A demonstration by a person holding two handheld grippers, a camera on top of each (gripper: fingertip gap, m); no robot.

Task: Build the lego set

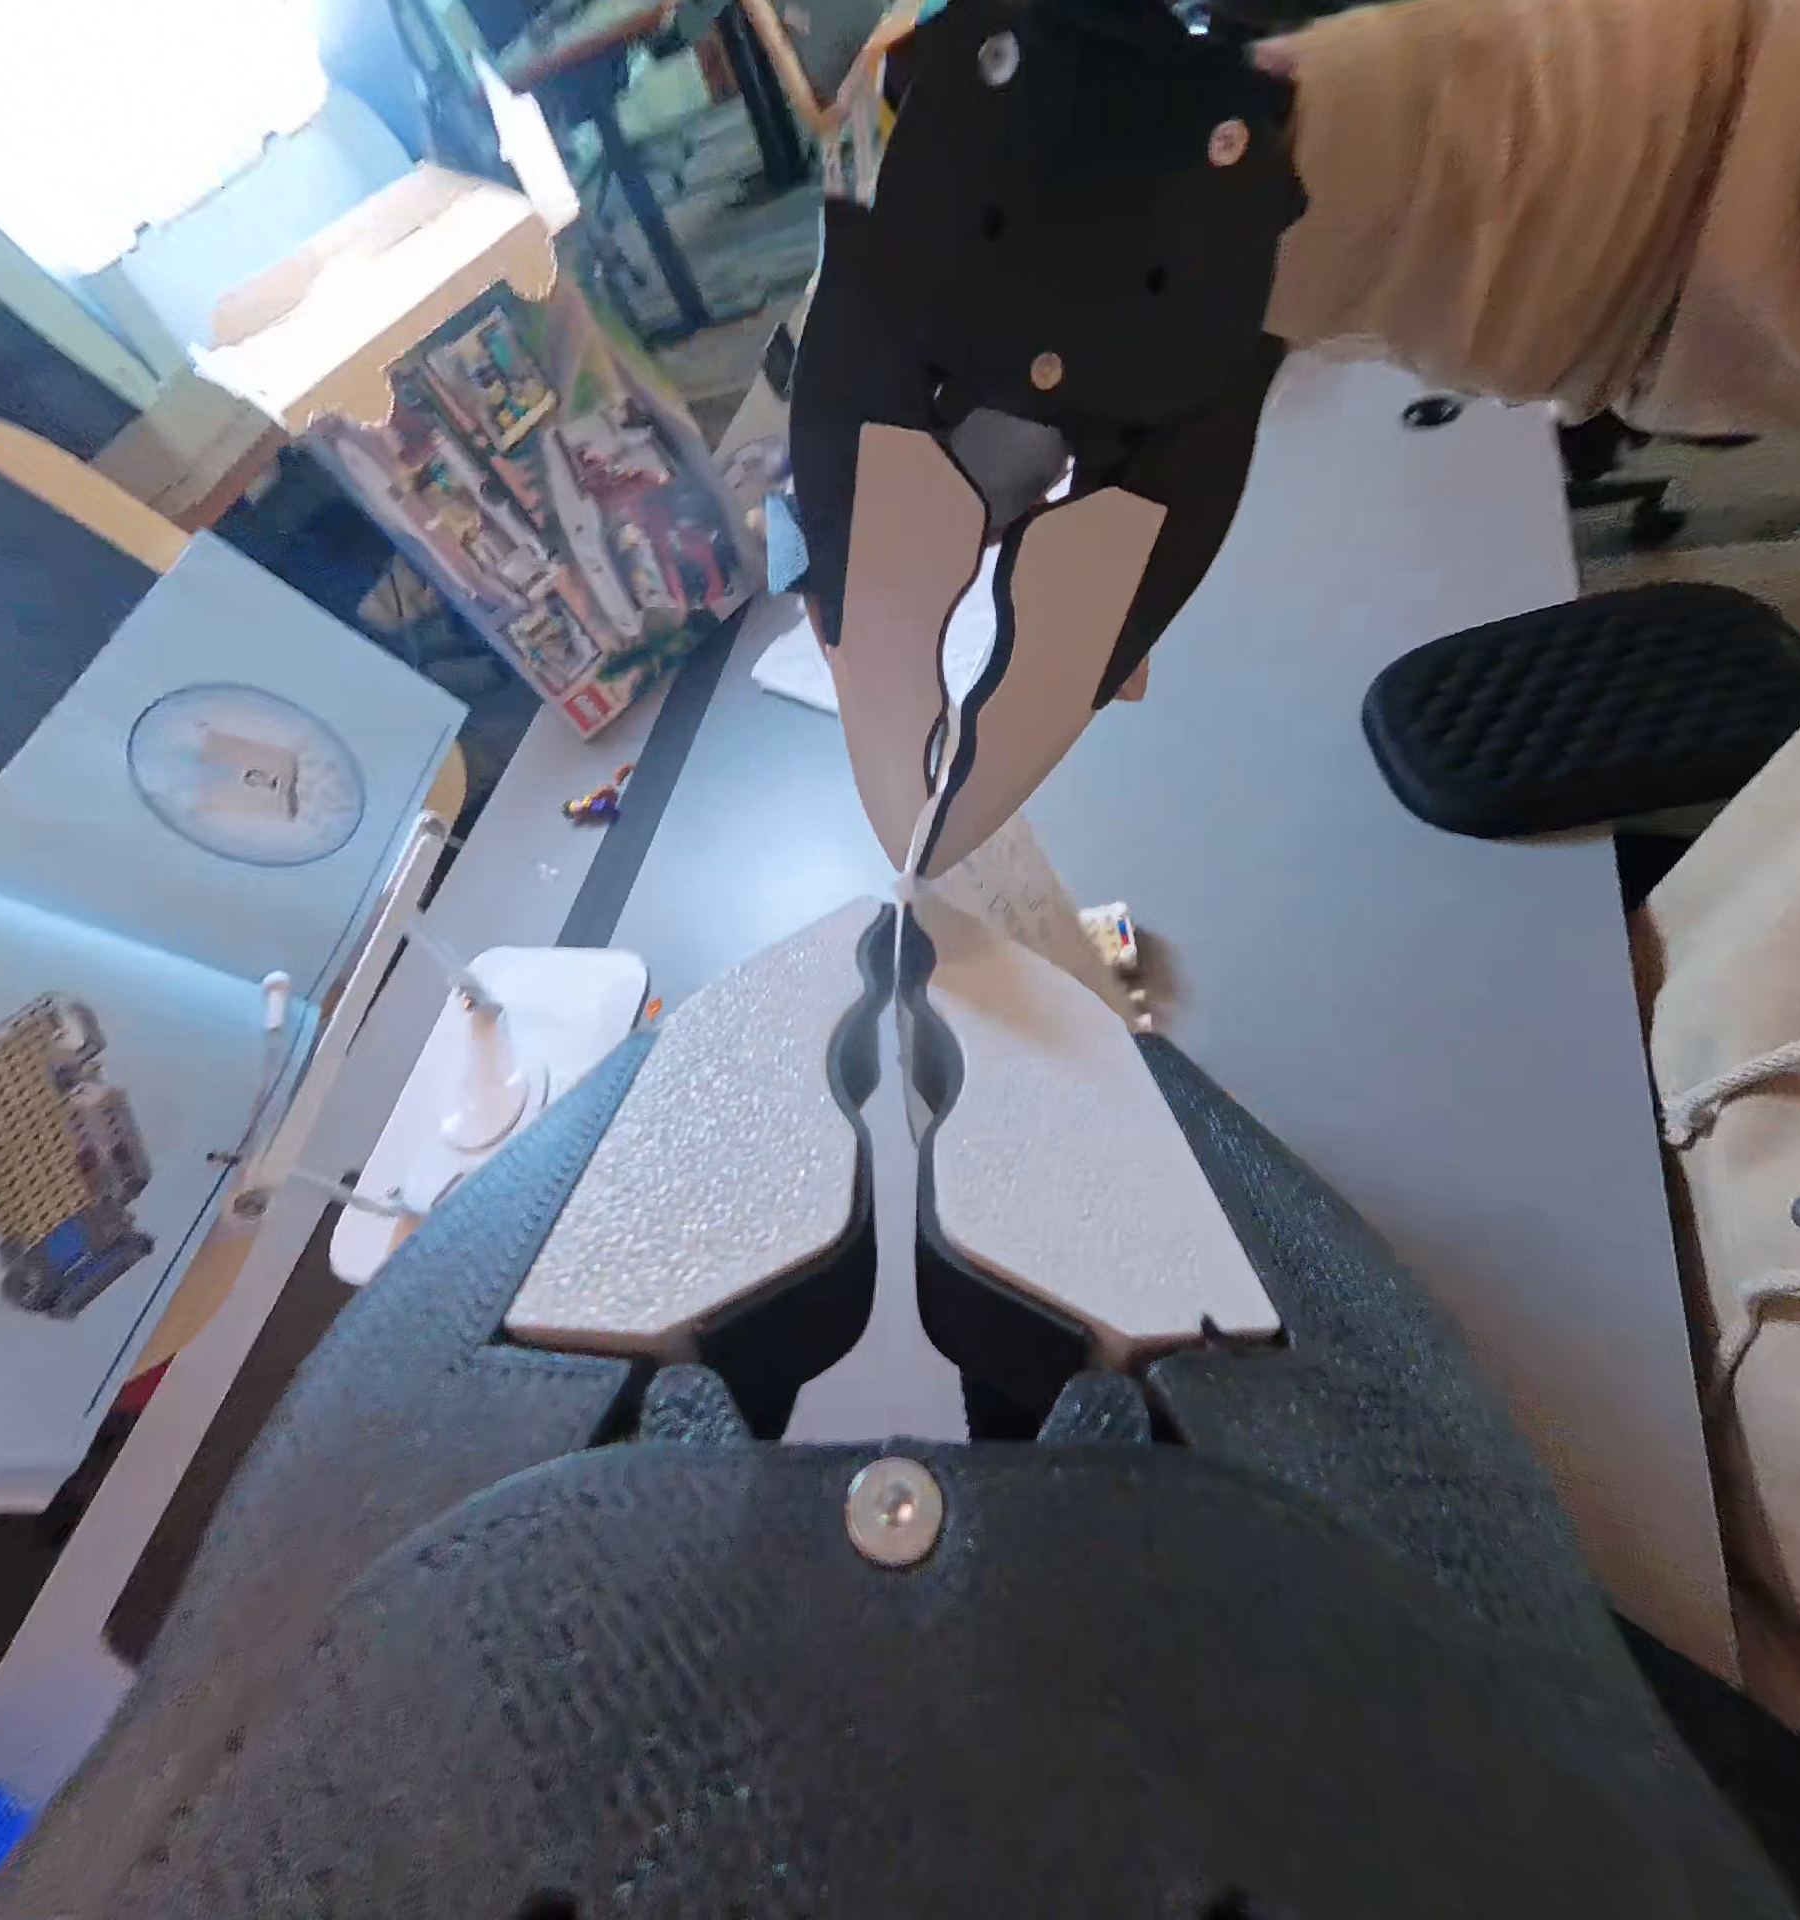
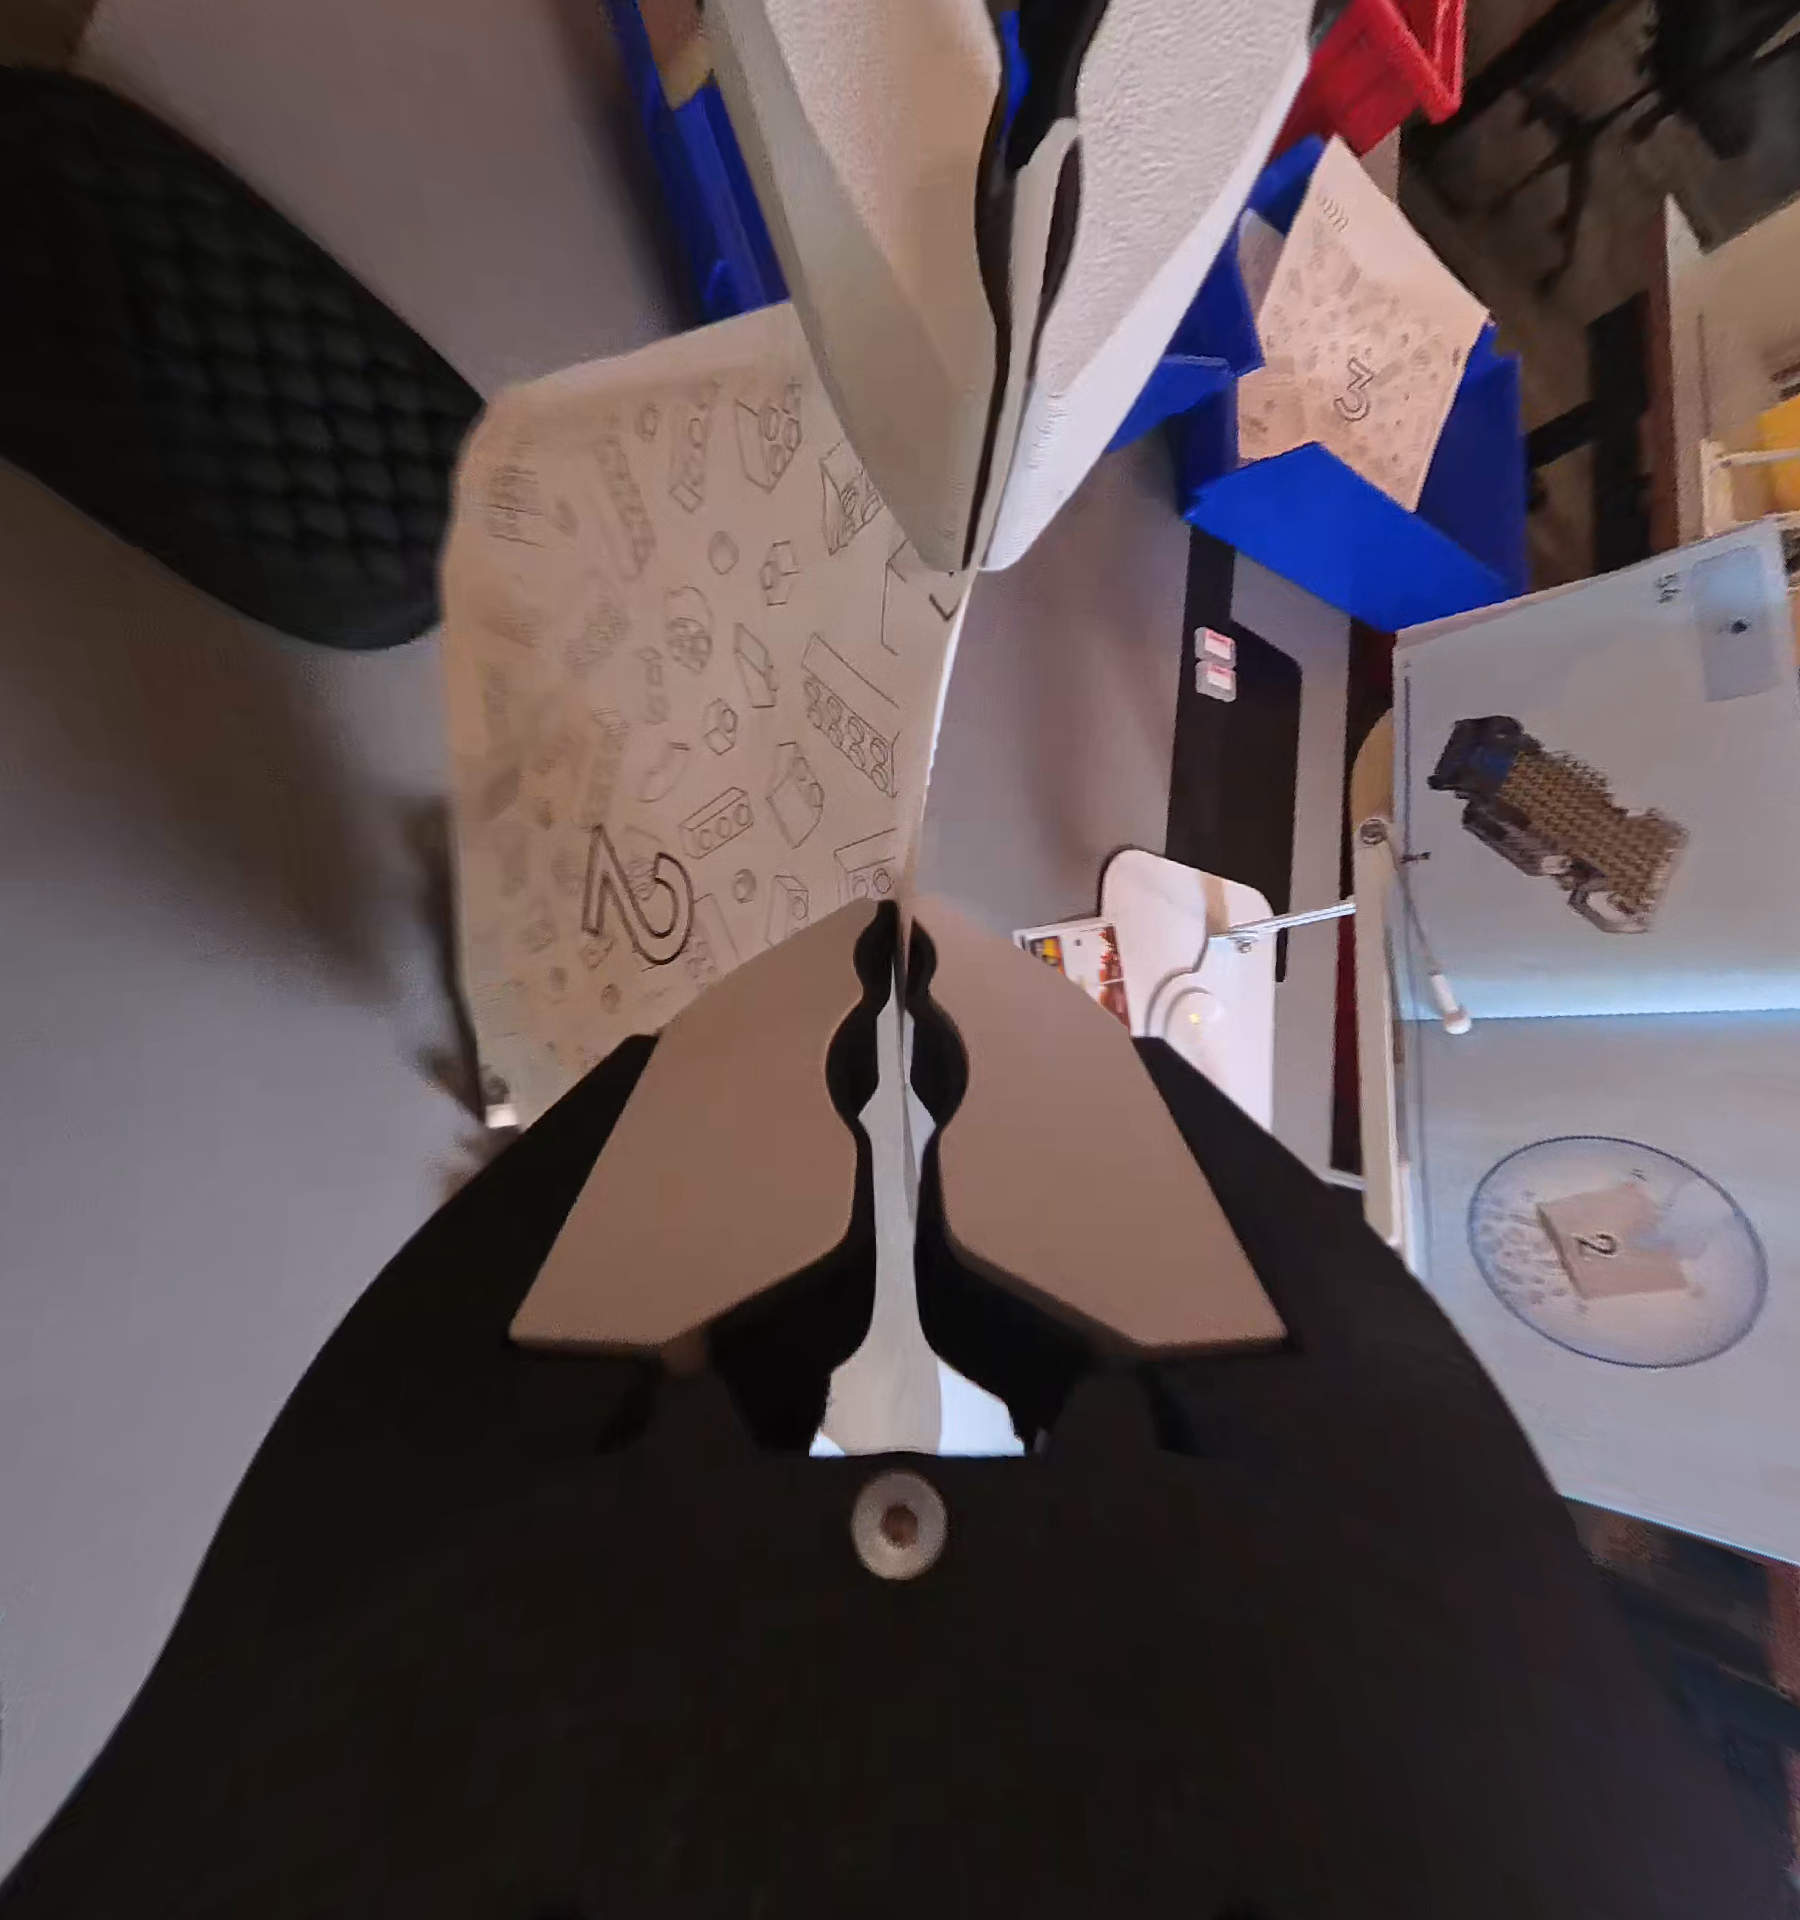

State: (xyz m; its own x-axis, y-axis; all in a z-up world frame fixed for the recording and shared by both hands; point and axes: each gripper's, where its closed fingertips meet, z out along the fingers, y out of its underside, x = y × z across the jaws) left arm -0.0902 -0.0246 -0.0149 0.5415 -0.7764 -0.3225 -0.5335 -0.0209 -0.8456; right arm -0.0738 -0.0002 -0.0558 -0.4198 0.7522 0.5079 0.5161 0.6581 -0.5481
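A white paper bag point(image 2: 688, 665) printed with brick outlines is held above the grey worktop point(image 1: 1343, 987), its top edge pinched between the closed left tongs point(image 1: 897, 914) and, facing them, the closed right tongs point(image 2: 897, 914)

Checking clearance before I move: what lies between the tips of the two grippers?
Only the top edge of the cream paper bag printed with brick outlines, pinched by left gripper and right gripper; right wrist view shows it best.
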